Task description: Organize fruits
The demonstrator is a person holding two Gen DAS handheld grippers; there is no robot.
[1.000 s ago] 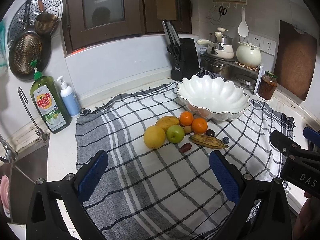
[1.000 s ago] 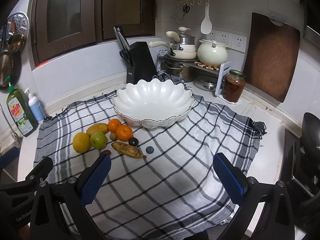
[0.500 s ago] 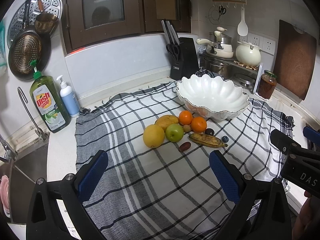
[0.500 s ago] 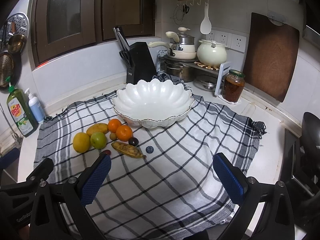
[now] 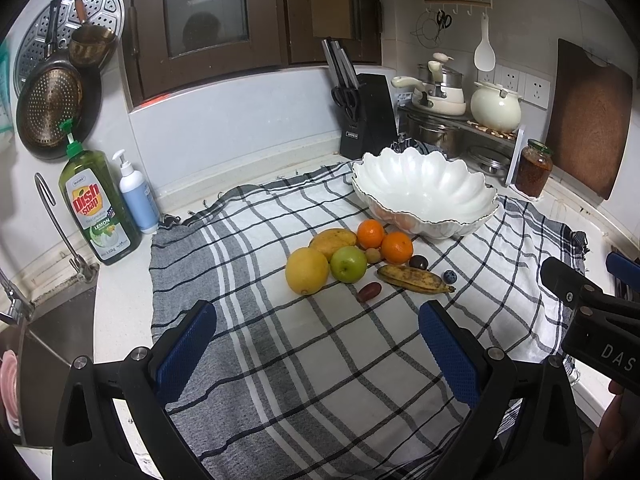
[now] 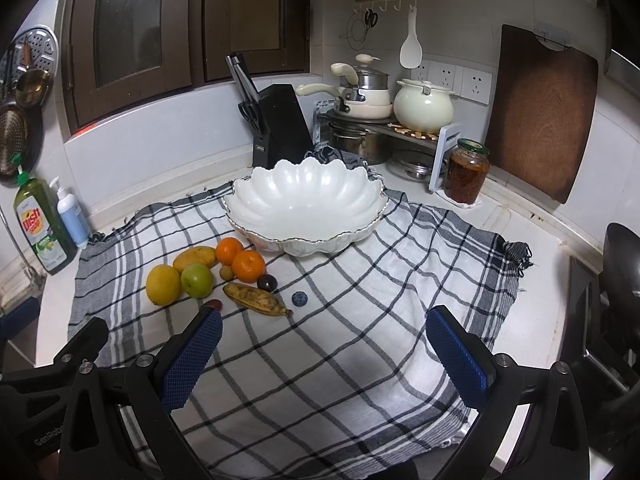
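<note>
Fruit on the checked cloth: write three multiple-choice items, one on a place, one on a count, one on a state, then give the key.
1. Where does the small round blueberry lie?
A. in the bowl
B. on the cloth, right of the spotted yellow banana
C. on the dish soap bottle

2. How many round orange tangerines are there?
A. one
B. two
C. four

3. What is the state of the white scalloped ceramic bowl?
A. empty
B. full of fruit
C. overturned

Key: 1 B, the berry rests on the grey checked cloth beside the banana. 2 B, one tangerine sits behind the other. 3 A, its upright inside shows only bare white.
</note>
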